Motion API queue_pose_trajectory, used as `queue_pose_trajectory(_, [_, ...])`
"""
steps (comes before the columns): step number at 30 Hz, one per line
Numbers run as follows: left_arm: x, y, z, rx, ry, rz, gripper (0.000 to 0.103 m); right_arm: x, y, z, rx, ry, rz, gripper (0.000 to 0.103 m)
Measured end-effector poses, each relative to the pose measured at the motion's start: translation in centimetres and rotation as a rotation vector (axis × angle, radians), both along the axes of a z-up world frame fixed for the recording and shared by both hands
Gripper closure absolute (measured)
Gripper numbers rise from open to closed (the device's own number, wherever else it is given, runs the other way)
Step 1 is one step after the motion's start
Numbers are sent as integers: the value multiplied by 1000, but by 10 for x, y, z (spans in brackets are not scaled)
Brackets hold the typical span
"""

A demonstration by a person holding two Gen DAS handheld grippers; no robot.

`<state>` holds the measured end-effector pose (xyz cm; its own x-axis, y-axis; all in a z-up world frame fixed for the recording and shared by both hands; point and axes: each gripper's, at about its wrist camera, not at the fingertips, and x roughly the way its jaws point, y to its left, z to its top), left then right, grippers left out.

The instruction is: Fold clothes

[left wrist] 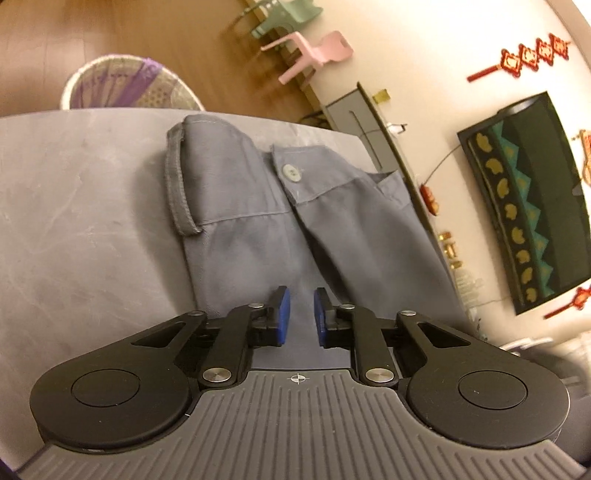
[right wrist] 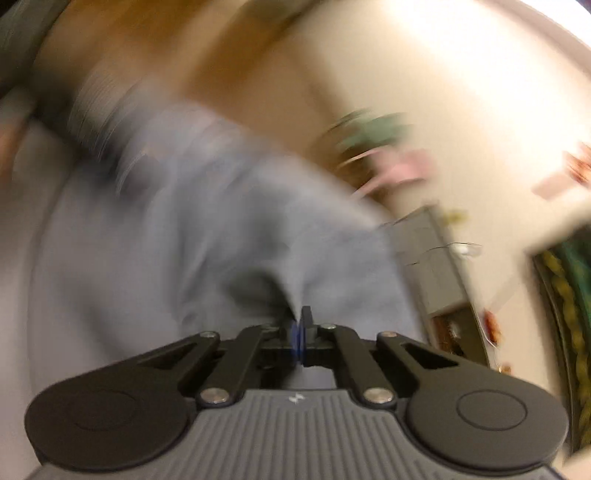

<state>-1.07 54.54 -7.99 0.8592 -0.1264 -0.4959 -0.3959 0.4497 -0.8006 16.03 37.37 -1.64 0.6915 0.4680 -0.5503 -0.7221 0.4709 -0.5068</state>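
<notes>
- The grey-blue garment [left wrist: 255,206] lies on the grey worktop [left wrist: 81,206], folded into a long narrow stack that runs away from the left camera.
- Its waistband end is farthest from the left camera. A pale button [left wrist: 291,172] sits on the waistband, and a belt loop [left wrist: 179,184] runs down the left edge of the stack.
- The right edge of the garment reaches the right edge of the worktop.
- The left gripper [left wrist: 301,314] hovers over the near end of the garment. Its blue-padded fingers [left wrist: 282,314] stand a small gap apart, with only the cloth below visible between them. No fabric is pinched.
- The right gripper [right wrist: 300,338] has its fingers together, clamped on a ridge of the garment [right wrist: 295,295]. A peak of cloth rises into the closed pads.
- The right view is heavily motion-blurred. The rest of the garment shows only as a pale blue smear across the worktop [right wrist: 55,295].
- Beyond the worktop's far edge stands a woven basket [left wrist: 129,86] on a wooden floor [left wrist: 74,33].
- A pink chair [left wrist: 314,51] and a green chair [left wrist: 288,16] stand by the cream wall [left wrist: 424,55].
- A dark framed picture [left wrist: 524,199] and red hanging ornaments [left wrist: 524,59] hang on that wall.
</notes>
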Motion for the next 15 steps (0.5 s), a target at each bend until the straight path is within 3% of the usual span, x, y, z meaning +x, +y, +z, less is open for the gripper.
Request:
queue_pose_trajectory(1, [2, 2, 1, -4, -2, 1, 96, -11, -8, 17, 87, 10, 7, 102])
queue_pose_trajectory(2, [4, 5, 3, -6, -3, 3, 93, -21, -13, 16, 97, -12, 22, 102])
queue_pose_trajectory(3, [3, 6, 7, -2, -6, 13, 84, -29, -15, 5, 72, -21, 33, 102])
queue_pose_trajectory(5, [-5, 7, 18, 13, -21, 38, 77, -37, -13, -32, -34, -19, 48, 102])
queue_pose_trajectory(8, [-25, 1, 50, 121, -58, 75, 70, -55, -13, -60, -65, -21, 54, 102])
queue_pose_trajectory(10, [-28, -2, 71, 172, -81, 59, 56, -62, -8, -65, -51, -61, 32, 102])
queue_pose_trajectory(13, [2, -8, 91, 236, -39, -3, 33, -79, -1, -70, -49, -100, 36, 102])
queue_pose_trajectory(14, [21, -10, 95, 264, -6, -46, 16, -85, 2, -73, -60, -112, 45, 102])
queue_pose_trajectory(15, [45, -12, 93, 279, 34, -121, 12, -89, 3, -76, -70, -120, 53, 102])
